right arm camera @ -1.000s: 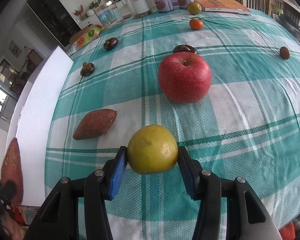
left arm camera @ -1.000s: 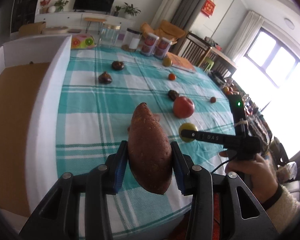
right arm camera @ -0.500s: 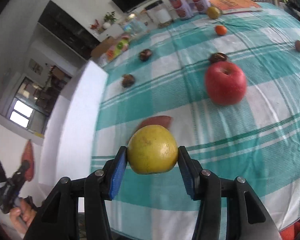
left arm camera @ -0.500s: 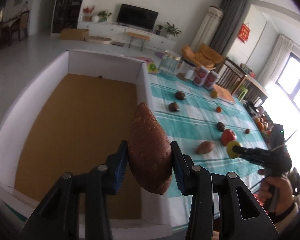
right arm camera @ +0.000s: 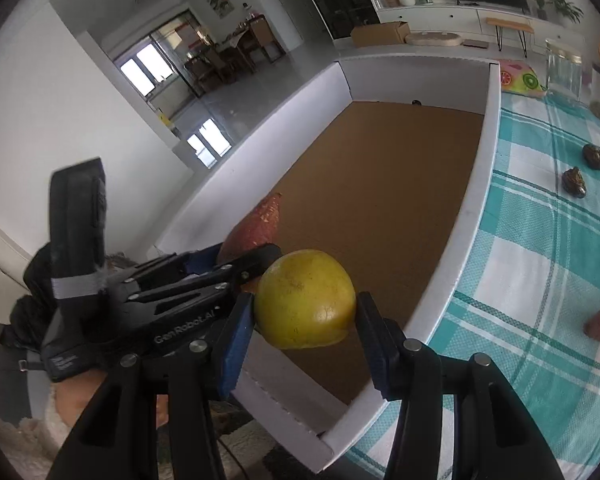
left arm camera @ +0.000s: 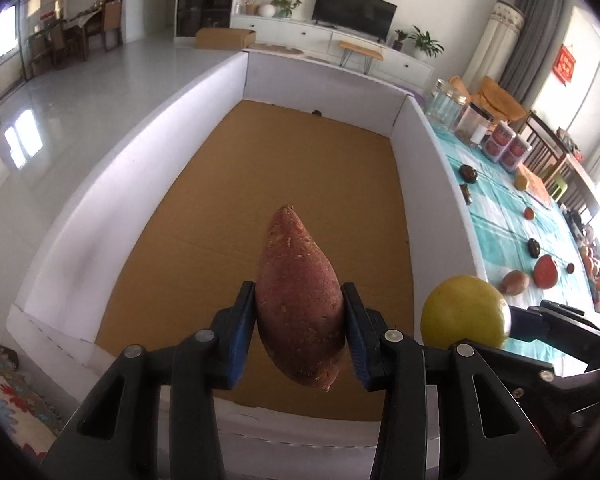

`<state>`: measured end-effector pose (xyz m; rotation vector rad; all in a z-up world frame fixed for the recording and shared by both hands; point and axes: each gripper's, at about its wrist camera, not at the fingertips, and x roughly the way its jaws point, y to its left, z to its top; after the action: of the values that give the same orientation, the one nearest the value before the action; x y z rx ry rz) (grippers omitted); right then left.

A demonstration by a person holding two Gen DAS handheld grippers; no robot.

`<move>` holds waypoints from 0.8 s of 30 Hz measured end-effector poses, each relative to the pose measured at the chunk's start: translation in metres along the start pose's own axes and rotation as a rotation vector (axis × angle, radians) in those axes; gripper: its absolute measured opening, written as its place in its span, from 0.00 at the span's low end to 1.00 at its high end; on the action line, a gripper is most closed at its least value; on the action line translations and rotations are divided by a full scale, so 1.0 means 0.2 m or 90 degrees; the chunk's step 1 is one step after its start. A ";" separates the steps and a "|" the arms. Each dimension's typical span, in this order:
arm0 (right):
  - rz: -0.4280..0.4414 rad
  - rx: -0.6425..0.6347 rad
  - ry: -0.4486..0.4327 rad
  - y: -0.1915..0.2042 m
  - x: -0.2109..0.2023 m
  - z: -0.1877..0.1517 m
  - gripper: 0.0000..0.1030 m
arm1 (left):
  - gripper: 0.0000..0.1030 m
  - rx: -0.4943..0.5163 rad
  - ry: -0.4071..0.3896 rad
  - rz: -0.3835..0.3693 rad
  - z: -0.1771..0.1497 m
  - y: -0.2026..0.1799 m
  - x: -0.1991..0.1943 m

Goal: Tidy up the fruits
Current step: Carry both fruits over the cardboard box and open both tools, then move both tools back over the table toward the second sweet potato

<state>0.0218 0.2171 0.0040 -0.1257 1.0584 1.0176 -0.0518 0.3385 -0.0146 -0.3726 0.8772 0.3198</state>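
Both tools hang over the white-walled box (left arm camera: 432,152) with the brown cardboard floor, which stands against the tabletop's (right arm camera: 540,264) left edge. Left tool (left arm camera: 300,334): blue pads clamped on a reddish sweet potato (left arm camera: 300,300), held upright, pointed tip up, above the box's near end. Right tool (right arm camera: 305,330): pads pressed on a yellow round fruit (right arm camera: 306,298), just beside the left tool, near the box's near right corner. On the checked cloth lie a red apple (left arm camera: 546,272), a second sweet potato (left arm camera: 515,281) and several small dark fruits (right arm camera: 574,182).
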 end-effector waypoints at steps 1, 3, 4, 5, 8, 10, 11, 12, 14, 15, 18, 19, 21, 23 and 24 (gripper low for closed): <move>-0.010 -0.002 0.000 0.00 0.02 -0.01 0.50 | 0.43 -0.008 0.002 0.002 0.00 0.01 0.01; -0.015 0.002 -0.020 -0.02 -0.01 -0.01 0.50 | 0.46 -0.016 -0.011 0.004 0.01 0.02 0.00; -0.021 0.006 -0.034 -0.04 -0.05 0.00 0.50 | 0.48 -0.013 -0.019 0.006 0.02 0.02 -0.01; -0.024 0.012 -0.049 -0.06 -0.08 0.00 0.50 | 0.56 -0.010 -0.025 0.007 0.03 0.01 -0.01; -0.040 0.034 -0.110 -0.16 -0.26 0.01 0.50 | 0.76 0.000 -0.058 -0.003 0.06 -0.05 -0.06; -0.068 0.055 -0.158 -0.26 -0.42 -0.03 0.51 | 0.82 0.009 -0.087 -0.026 0.07 -0.11 -0.11; -0.086 0.074 -0.180 -0.33 -0.49 -0.05 0.54 | 0.84 0.017 -0.099 -0.044 0.08 -0.16 -0.13; -0.104 0.095 -0.199 -0.41 -0.55 -0.09 0.55 | 0.85 0.028 -0.107 -0.065 0.07 -0.21 -0.16; -0.156 0.138 -0.231 -0.56 -0.65 -0.18 0.55 | 0.87 0.061 -0.117 -0.113 0.06 -0.34 -0.20; -0.186 0.160 -0.237 -0.65 -0.69 -0.23 0.55 | 0.88 0.082 -0.117 -0.137 0.05 -0.42 -0.22; -0.276 0.227 -0.246 -0.87 -0.79 -0.42 0.55 | 0.89 0.149 -0.099 -0.205 0.00 -0.66 -0.23; -0.302 0.246 -0.246 -0.93 -0.84 -0.49 0.55 | 0.89 0.169 -0.085 -0.226 -0.03 -0.74 -0.21; -0.353 0.272 -0.247 -1.03 -0.90 -0.61 0.55 | 0.89 0.201 -0.054 -0.258 -0.08 -0.89 -0.17; -0.392 0.296 -0.245 -1.11 -0.96 -0.72 0.56 | 0.90 0.234 -0.032 -0.263 -0.14 -1.03 -0.09; -0.400 0.311 -0.243 -1.16 -0.97 -0.78 0.56 | 0.90 0.249 -0.019 -0.258 -0.17 -1.09 -0.05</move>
<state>0.0710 -0.1196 -0.0133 0.1280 0.8063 0.1873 0.0113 0.1288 0.0137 -0.1731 0.7924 -0.2198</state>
